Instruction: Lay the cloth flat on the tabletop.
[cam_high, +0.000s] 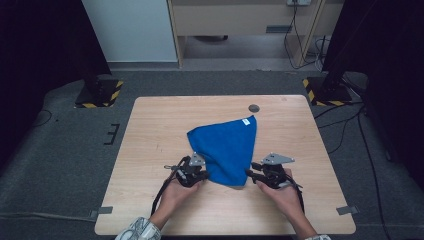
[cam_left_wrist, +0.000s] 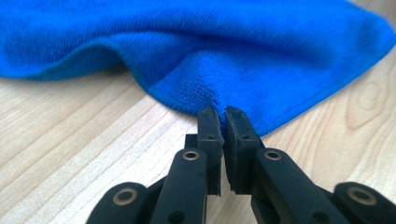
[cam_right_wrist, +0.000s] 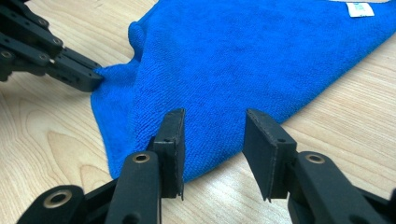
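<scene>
**Blue cloth pinched at one corner, the other gripper open**

At the left of the high view, the left gripper (cam_high: 199, 171) is held low over the wooden surface (cam_high: 150, 130), at the near left corner of the blue cloth (cam_high: 227, 147). In the left gripper view its jaws are seen almost fully closed, and the cloth's hemmed edge (cam_left_wrist: 205, 100) is pinched between the fingertips (cam_left_wrist: 208, 123); a small ridge of fabric is raised just behind the pinch.

The cloth is spread near the middle of the surface, narrowing toward the far side, where a small white label (cam_high: 246, 121) is sewn at the tip. A round dark grommet (cam_high: 254, 108) is set in the surface just beyond that tip.

At the right, the right gripper (cam_high: 251, 175) is held at the cloth's near right corner. Its jaws are seen parted in the right gripper view, with the near edge of the cloth (cam_right_wrist: 210, 149) lying between and below them; nothing is clamped by the pads (cam_right_wrist: 173, 140).
</scene>
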